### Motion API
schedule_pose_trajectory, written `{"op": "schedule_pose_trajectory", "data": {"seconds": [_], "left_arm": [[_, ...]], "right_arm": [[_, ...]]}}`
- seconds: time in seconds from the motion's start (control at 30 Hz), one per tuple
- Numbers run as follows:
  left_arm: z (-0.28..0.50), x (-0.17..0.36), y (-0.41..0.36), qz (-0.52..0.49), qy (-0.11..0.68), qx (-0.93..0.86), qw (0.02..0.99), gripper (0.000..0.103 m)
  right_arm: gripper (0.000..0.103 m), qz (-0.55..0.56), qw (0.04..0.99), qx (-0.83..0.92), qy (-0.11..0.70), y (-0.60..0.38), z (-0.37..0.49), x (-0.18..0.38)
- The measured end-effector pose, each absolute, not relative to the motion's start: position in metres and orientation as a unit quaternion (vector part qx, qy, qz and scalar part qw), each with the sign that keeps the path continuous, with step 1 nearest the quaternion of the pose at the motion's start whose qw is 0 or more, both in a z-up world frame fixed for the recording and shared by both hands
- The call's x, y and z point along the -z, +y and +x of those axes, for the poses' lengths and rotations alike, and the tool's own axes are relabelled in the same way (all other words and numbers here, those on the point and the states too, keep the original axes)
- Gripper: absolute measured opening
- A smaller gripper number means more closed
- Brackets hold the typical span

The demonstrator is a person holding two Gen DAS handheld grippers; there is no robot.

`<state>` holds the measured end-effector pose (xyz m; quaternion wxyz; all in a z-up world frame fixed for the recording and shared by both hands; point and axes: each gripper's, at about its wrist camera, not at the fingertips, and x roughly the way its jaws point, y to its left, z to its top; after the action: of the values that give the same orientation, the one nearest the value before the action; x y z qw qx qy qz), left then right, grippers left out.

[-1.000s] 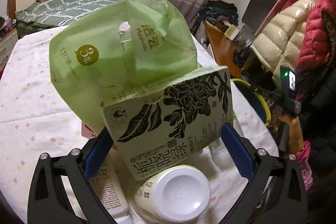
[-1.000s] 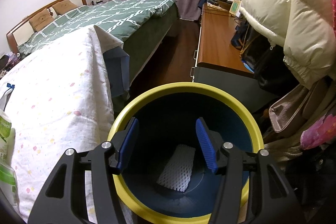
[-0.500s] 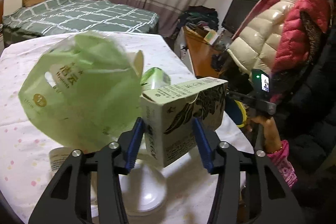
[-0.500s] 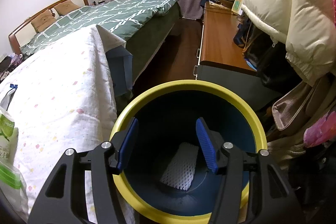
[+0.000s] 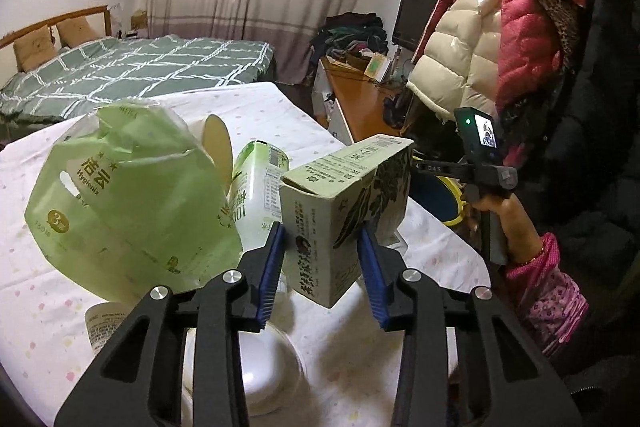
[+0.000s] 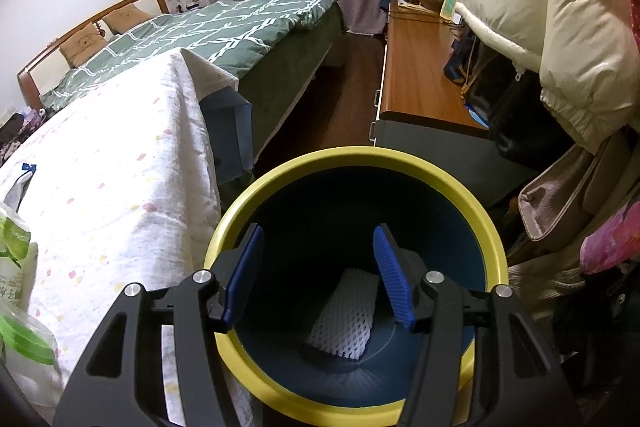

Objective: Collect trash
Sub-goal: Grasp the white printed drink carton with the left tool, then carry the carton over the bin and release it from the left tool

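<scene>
Item: printed carton [image 5: 352, 215], green-white with black floral artwork, top flap open; held off the counter [image 5: 132, 311] in your left claw [image 5: 320, 259], whose jaws are closing with both blue pads pressing its lower side walls. Handling, by judgement: light, probably empty card, stiff along the edges but easy to crush; take it across the flat walls low down, as now, and squeeze no harder. A second ago the jaws stood wide and the carton leaned against the green tissue bag [image 5: 124, 203]; it has since been clamped and lifted clear

Other trash on the counter: tissue bag, soft and slippery film; green-labelled bottle [image 5: 260, 195]; paper cup [image 5: 218, 151]; white bowl [image 5: 268, 371], upturned beneath the claw

Destination: yellow-rimmed blue bin [image 6: 352, 291] beside the counter, white foam net [image 6: 348, 319] at its bottom. Your right claw [image 6: 316, 271] hangs over the mouth, jaws apart and empty, unchanged from before
</scene>
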<state>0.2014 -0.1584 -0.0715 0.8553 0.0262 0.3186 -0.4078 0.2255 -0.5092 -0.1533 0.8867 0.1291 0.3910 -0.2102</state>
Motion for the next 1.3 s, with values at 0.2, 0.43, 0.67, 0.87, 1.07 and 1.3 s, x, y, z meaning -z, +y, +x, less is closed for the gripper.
{"op": "schedule_pose_trajectory", "data": {"seconds": [0.2, 0.43, 0.67, 0.87, 1.07, 1.3], "left_arm": [[0.186, 0.07, -0.151, 0.034, 0.31, 0.403, 0.86, 0.034], [0.168, 0.06, -0.132, 0.037, 0.299, 0.39, 0.87, 0.033], [0.161, 0.047, -0.127, 0.042, 0.295, 0.38, 0.876, 0.031], [0.174, 0.048, -0.144, 0.057, 0.324, 0.384, 0.863, 0.03], [0.178, 0.048, -0.156, 0.065, 0.332, 0.385, 0.859, 0.031], [0.174, 0.069, -0.16, 0.055, 0.356, 0.364, 0.859, 0.031]], "right_arm": [[0.055, 0.129, 0.889, 0.207, 0.389, -0.507, 0.225, 0.152], [0.055, 0.128, 0.89, 0.204, 0.387, -0.502, 0.223, 0.149], [0.055, 0.125, 0.894, 0.197, 0.384, -0.495, 0.223, 0.142], [0.055, 0.126, 0.894, 0.195, 0.382, -0.494, 0.22, 0.141], [0.055, 0.13, 0.894, 0.192, 0.383, -0.495, 0.216, 0.141], [0.055, 0.137, 0.896, 0.181, 0.382, -0.495, 0.213, 0.142]]}}
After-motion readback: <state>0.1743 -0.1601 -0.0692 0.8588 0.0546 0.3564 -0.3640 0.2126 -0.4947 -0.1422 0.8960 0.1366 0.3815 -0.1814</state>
